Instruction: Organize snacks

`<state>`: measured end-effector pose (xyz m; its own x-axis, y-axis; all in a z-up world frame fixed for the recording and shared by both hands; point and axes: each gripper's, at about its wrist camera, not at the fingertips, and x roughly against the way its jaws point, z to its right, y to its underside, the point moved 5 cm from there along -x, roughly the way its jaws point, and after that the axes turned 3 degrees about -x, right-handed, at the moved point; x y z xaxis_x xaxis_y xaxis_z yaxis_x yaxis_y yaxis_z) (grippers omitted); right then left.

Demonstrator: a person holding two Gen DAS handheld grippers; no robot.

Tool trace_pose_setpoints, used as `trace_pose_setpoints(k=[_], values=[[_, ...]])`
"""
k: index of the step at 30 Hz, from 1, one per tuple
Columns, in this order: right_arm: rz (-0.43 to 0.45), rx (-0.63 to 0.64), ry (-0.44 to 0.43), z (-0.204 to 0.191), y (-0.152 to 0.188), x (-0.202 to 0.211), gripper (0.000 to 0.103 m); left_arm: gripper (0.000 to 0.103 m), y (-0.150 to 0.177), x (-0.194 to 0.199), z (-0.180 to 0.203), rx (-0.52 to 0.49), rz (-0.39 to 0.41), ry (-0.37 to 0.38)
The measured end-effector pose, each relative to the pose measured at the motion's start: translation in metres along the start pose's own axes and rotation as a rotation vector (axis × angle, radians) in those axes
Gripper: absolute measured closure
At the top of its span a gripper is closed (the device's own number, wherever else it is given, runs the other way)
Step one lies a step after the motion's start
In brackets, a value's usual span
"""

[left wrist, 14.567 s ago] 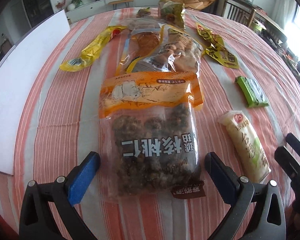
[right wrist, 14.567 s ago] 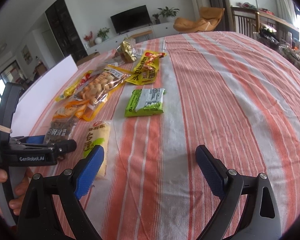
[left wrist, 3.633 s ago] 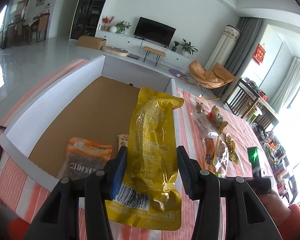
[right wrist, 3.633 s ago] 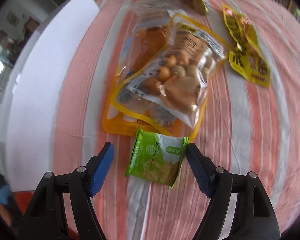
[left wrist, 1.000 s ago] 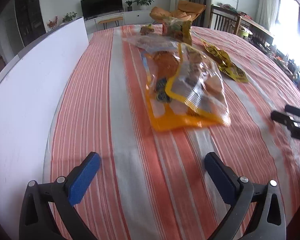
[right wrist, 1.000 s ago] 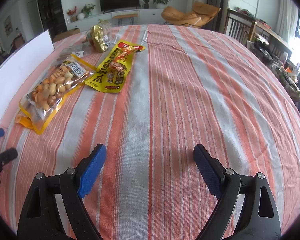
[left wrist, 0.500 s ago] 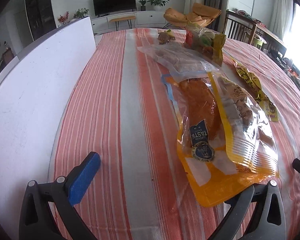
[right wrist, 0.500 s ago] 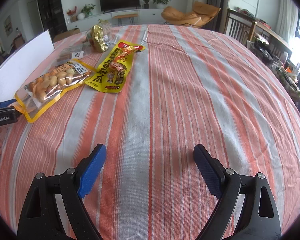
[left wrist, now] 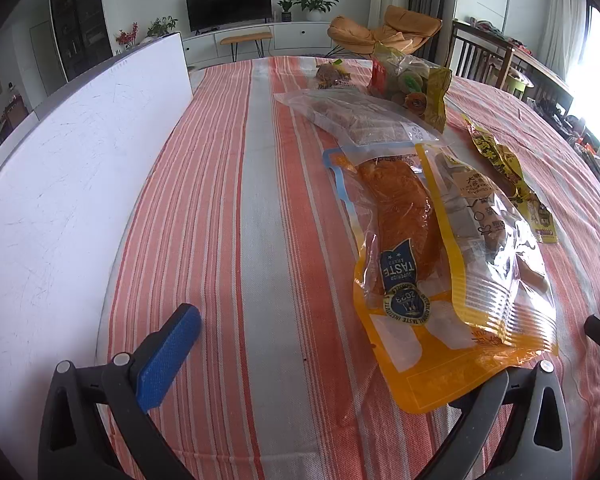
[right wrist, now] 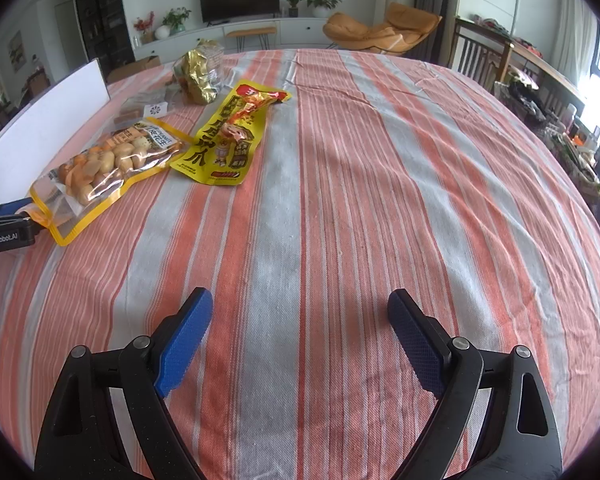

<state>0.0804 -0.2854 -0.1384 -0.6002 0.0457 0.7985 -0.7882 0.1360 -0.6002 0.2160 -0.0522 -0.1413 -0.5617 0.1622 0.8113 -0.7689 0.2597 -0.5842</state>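
My left gripper is open low over the striped tablecloth. Its right finger is under the near edge of an orange-rimmed clear bag of peanuts, which lies over an orange snack bag. The peanut bag also shows in the right wrist view, with the left gripper at its near corner. My right gripper is open and empty above bare cloth. A yellow chicken-feet packet lies beyond the peanuts.
A white box wall runs along the table's left side. A clear bag of brown bars, a gold-edged bag of mixed snacks and a small brown packet lie at the far end. Chairs stand behind the table.
My left gripper has moved forward to the peanut bag, and its right finger has slid under the bag's near edge. The right gripper has stayed still.
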Motion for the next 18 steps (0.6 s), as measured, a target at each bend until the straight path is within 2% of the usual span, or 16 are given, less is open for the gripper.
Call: trace_pose_setpoints(k=[6,9,18], values=[[-0.03,0.005,0.001,-0.006,-0.024,-0.022,0.011,0.0,0.0,0.0,0.0,0.0,0.0,0.0],[-0.009,-0.016,0.019,-0.008,-0.033,-0.033,0.005,0.0,-0.001,0.0,0.0,0.0,0.0,0.0],[-0.012,-0.022,0.013,-0.008,-0.035,-0.032,0.004,0.0,0.0,0.0,0.0,0.0,0.0,0.0]])
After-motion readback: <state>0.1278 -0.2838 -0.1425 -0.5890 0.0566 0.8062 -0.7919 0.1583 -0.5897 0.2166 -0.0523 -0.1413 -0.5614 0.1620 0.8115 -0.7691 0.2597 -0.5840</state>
